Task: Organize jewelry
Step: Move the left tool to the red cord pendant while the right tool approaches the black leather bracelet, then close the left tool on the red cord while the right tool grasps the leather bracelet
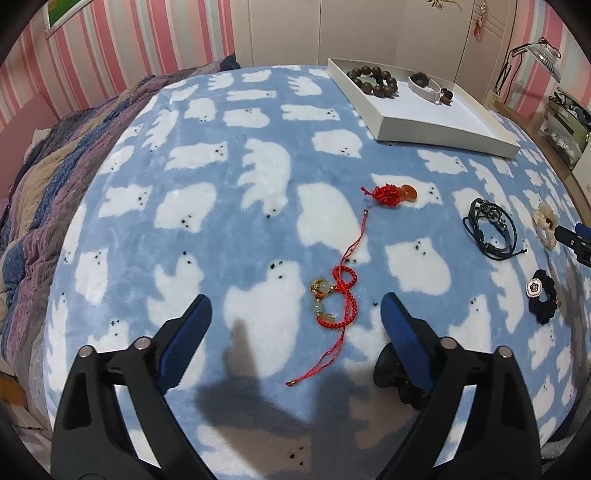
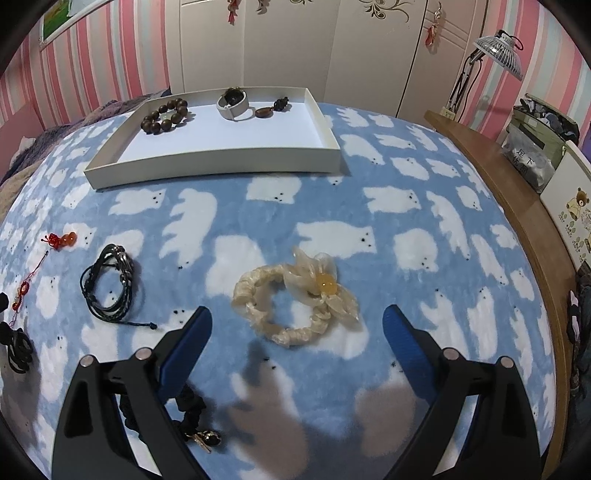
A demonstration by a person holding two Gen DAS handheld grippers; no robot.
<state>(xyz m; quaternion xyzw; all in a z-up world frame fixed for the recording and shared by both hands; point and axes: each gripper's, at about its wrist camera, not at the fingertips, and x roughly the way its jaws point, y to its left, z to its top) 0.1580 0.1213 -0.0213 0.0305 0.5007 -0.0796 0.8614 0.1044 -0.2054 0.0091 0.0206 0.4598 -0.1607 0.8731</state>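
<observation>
Right wrist view: your right tongs (image 2: 297, 325), wide open and empty, have the cream scrunchie (image 2: 295, 299) lying just ahead, frame centre.

A blue blanket (image 1: 229, 236) printed with white bears covers the bed. At its left edge lies a striped quilt (image 1: 40, 192) in purple, navy and tan, bunched in folds. The wall (image 1: 122, 48) behind is striped pink, white and grey, with a framed picture (image 1: 61, 14) high up in the corner. White wardrobe doors (image 2: 288, 48) with gilt scrollwork stand beyond the bed; red ornaments (image 2: 431, 35) hang on them. To the right runs a wooden board (image 2: 517, 206). Past it stand a metal lamp (image 2: 498, 55) on a jointed arm, a grey bag (image 2: 532, 155) with printed characters, and a white panel (image 2: 572, 218) showing a cartoon bear.
</observation>
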